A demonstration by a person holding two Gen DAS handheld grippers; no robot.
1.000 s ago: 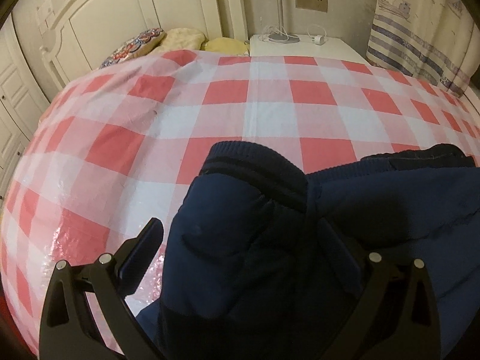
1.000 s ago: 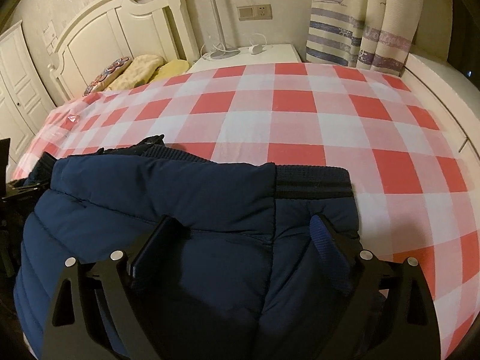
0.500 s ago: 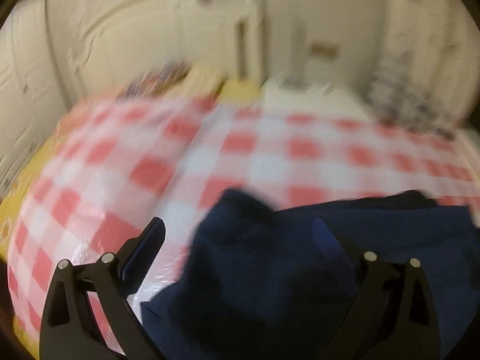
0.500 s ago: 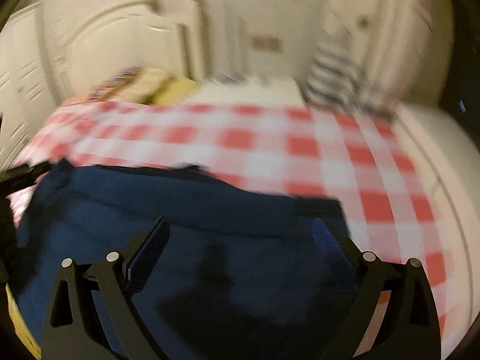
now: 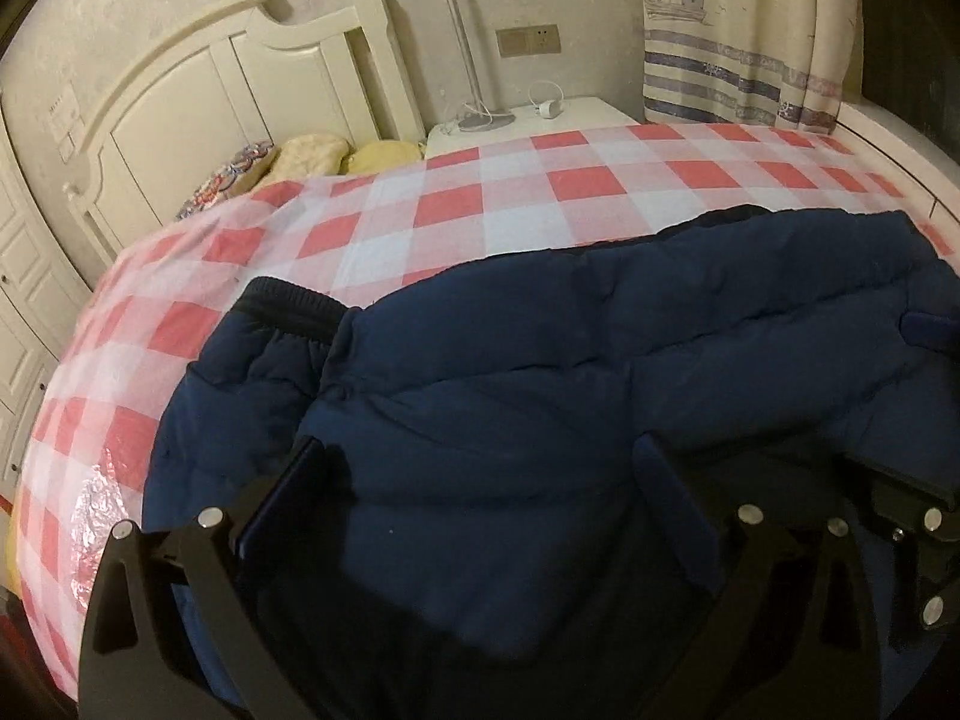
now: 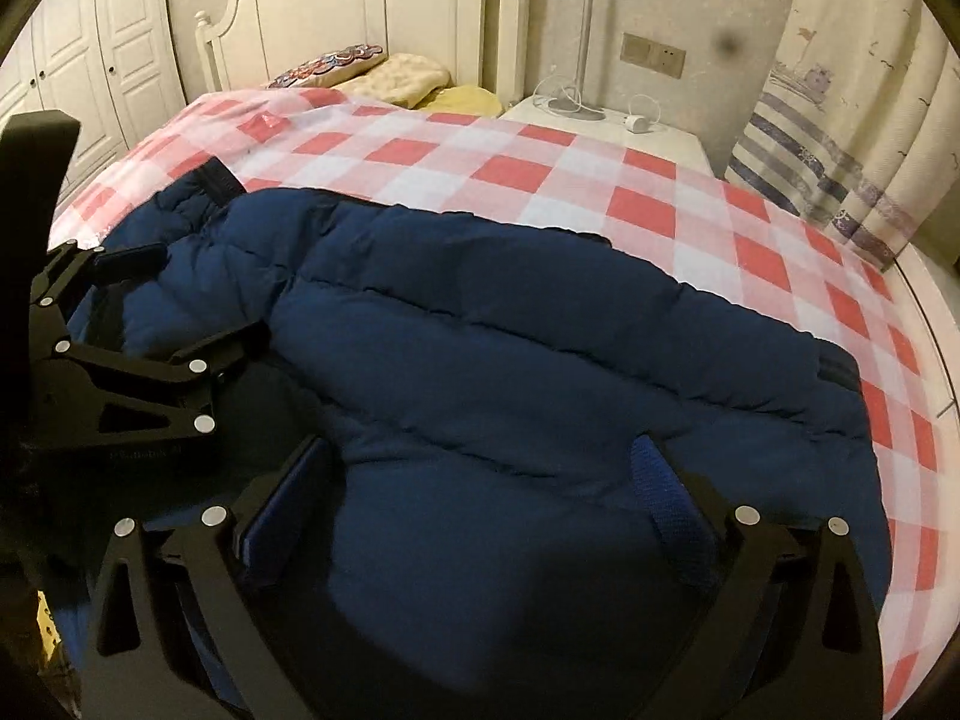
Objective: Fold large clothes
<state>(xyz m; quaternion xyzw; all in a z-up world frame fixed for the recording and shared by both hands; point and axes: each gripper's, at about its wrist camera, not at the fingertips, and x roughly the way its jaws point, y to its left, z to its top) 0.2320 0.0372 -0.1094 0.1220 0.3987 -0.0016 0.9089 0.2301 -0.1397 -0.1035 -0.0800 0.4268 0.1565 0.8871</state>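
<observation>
A dark blue padded jacket (image 5: 540, 372) lies folded lengthwise across the near part of the bed, its black ribbed cuff (image 5: 288, 306) at the left end. It also fills the right wrist view (image 6: 510, 348). My left gripper (image 5: 480, 492) is open above the jacket's near edge, nothing between its fingers. My right gripper (image 6: 480, 480) is open above the jacket too. The right gripper shows at the right edge of the left wrist view (image 5: 912, 510), and the left gripper at the left edge of the right wrist view (image 6: 132, 372).
The bed carries a red-and-white checked cover (image 5: 540, 198). Pillows (image 5: 312, 156) lie at the white headboard (image 5: 240, 90). A white nightstand (image 5: 528, 120) with a lamp base and cable stands behind, striped curtains (image 5: 750, 60) to the right, wardrobe doors (image 6: 108, 60) to the left.
Both grippers have pulled back and up from the jacket and swung inward toward each other. The jacket lies more spread out, with more of it in view. Both stayed open.
</observation>
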